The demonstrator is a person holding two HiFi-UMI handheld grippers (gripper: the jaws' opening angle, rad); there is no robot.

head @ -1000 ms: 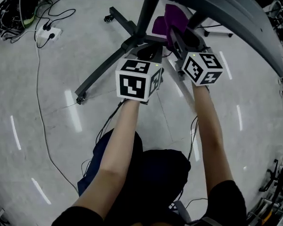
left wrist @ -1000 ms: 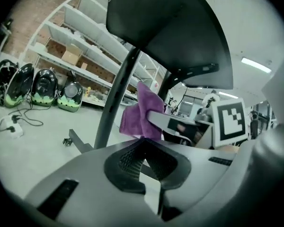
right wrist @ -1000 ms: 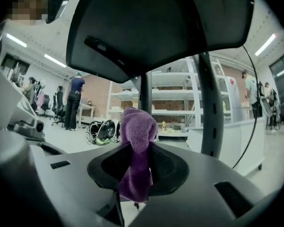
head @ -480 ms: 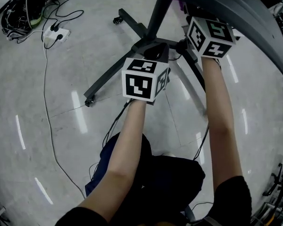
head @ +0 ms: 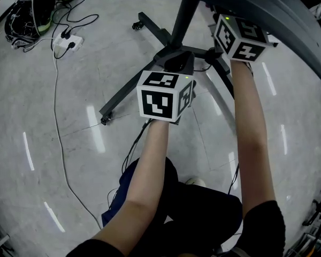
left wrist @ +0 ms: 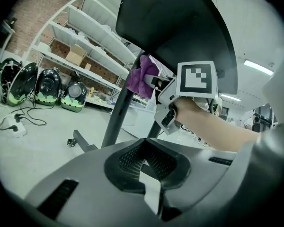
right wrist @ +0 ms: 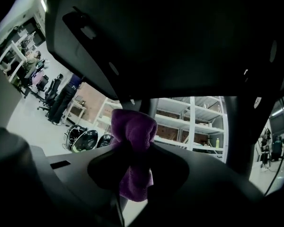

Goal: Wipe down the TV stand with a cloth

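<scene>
Right gripper (right wrist: 131, 171) had gone up since a second ago. Back then it sat low by the base hub with the purple cloth (right wrist: 132, 141) plain in the head view. Now its marker cube was high, close under the lower edge of the TV (head: 267, 9), and the cloth was out of sight from the head view. Left gripper (left wrist: 144, 167) had barely shifted.

Left to right:
- Far left on the grey floor (head: 37, 116): a white power strip (head: 68, 39) with black cables running off it, well apart from the stand.
- TV stand: one dark leg (head: 129, 90) ran out to a caster (head: 104, 121) at lower left. A second caster (head: 135, 24) was further back, and the column (head: 184, 15) rose from the hub.
- Left gripper hovered above the hub, held on a bare forearm (head: 150, 175). Its own view showed the jaws pressed together with nothing between them, pointing at the column and the right gripper.
- The cloth was bunched and pinched in the right gripper's jaws. One end puffed out above them and a tail hung below.
- The left gripper view put the cloth up at the top of the column, just under the TV's back panel. Contact with the column could not be made out.
- Shelving racks (left wrist: 85, 41) stood behind.
</scene>
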